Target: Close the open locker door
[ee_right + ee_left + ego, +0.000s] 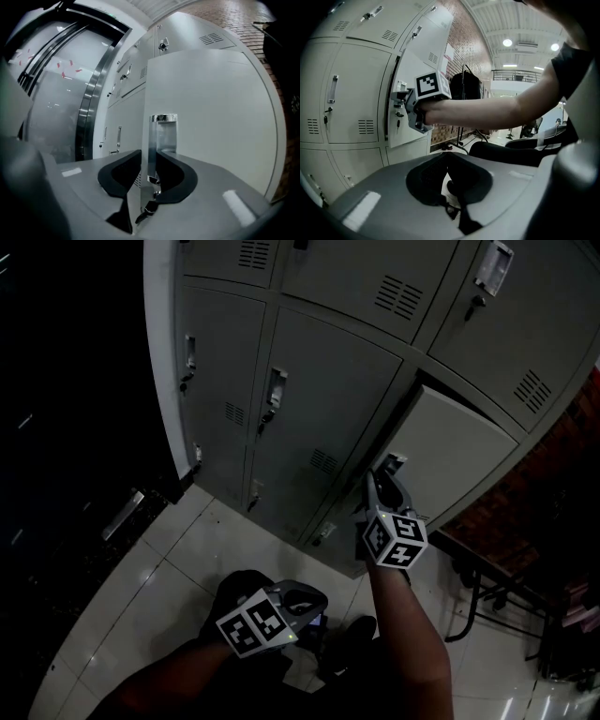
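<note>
The open locker door (pixel 448 454) is pale grey and swings out from the right end of the locker bank (pixel 309 381). My right gripper (pixel 380 476) reaches up to the door's free edge. In the right gripper view the jaws (pixel 149 157) straddle that edge, with the pads against the edge and the chrome handle (pixel 163 138). The left gripper view shows the same grip (pixel 401 101) on the door (pixel 405 136) from the side. My left gripper (pixel 305 604) hangs low near the person's legs; its tips (pixel 446 154) meet with nothing between them.
Shut locker doors (pixel 211 381) fill the rest of the bank. A black metal frame (pixel 483 601) stands on the tiled floor (pixel 178 568) to the right, before a brick wall (pixel 530 488). Left of the lockers runs a steel-framed glass partition (pixel 86 108).
</note>
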The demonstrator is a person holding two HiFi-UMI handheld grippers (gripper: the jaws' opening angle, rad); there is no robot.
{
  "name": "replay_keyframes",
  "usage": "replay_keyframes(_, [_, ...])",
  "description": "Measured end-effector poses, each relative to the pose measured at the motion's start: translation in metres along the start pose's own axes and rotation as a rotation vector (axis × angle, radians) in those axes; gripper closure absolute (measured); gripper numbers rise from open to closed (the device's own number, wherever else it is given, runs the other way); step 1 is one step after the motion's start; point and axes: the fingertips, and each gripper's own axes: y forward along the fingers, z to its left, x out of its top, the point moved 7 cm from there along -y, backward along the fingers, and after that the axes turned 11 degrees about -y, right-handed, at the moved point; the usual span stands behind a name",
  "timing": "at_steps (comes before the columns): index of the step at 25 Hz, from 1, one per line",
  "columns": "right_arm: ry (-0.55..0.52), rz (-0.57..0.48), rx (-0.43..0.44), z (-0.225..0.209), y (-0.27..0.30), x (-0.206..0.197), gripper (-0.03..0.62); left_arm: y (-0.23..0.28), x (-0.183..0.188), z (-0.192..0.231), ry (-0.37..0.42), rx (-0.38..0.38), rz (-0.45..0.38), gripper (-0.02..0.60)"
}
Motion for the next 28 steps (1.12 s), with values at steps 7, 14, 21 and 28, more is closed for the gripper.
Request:
replay_keyframes(7, [0.03,-0.002,-0.031,-0.015,0.032,-0.001,0.497,-0.005,0.001,0.001,-0.009,-0.006,-0.014,0.569])
replay_keyframes(14, [0.061,0.025,-0.075,-0.034,0.054,-0.002,0.549,-0.009,0.0,0.003,-0.015,-0.004,-0.023,0.569])
replay_keyframes(21, [0.006,0.043,-0.088,-0.037,0.059,0.0,0.553,-0.008,0.0,0.002,-0.01,-0.004,-0.019,0.569])
replay_keyframes(28, [-0.003,0.038,-0.098,-0.035,0.049,-0.001,0.551,-0.007,0.0,0.002,-0.011,-0.008,-0.023,0.569])
